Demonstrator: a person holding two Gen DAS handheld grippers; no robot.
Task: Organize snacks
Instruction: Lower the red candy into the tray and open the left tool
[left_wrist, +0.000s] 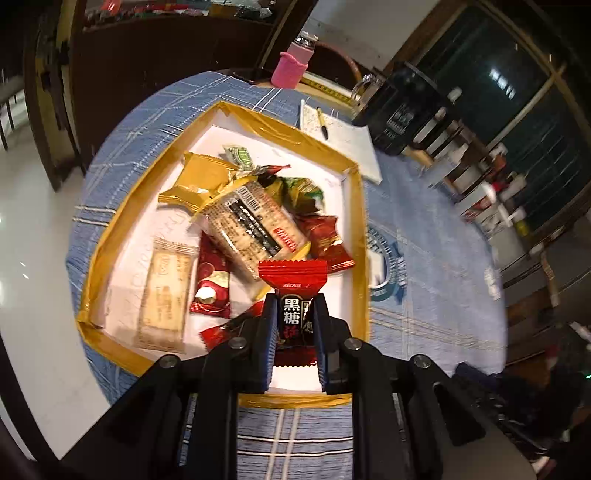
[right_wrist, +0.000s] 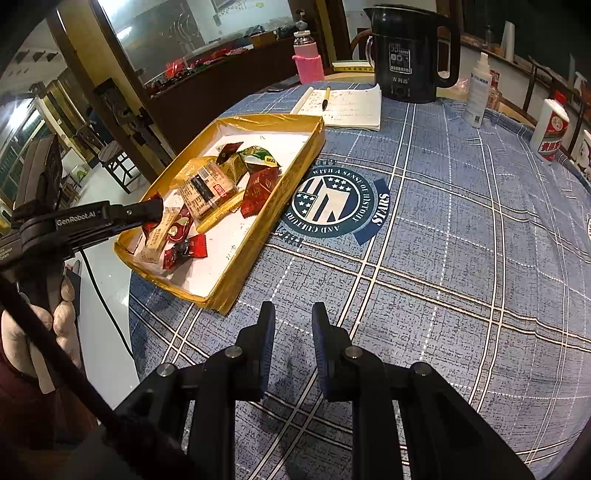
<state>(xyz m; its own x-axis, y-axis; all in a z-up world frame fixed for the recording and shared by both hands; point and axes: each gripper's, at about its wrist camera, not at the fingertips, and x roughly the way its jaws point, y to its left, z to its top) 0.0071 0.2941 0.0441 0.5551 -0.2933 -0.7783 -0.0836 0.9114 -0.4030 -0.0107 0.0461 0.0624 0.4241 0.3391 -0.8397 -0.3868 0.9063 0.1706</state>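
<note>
Clamped across its middle, my left claw (left_wrist: 294, 325) is holding a red-and-black candy (left_wrist: 293, 295) over the gold tray (left_wrist: 354, 236); it seems light, crinkly and slippery. Beside the tray, my right claw (right_wrist: 293, 325) is hovering over the worktop (right_wrist: 443, 229), narrowly parted, gripping nothing.

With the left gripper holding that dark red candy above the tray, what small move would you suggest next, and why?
Probably lower the left gripper a little over the bare white patch at the near end of the tray, then let go. Its jaws are shut on the candy, which hangs above the tray where the other snacks already lie. The right gripper holds nothing, apart over the tablecloth.
</note>
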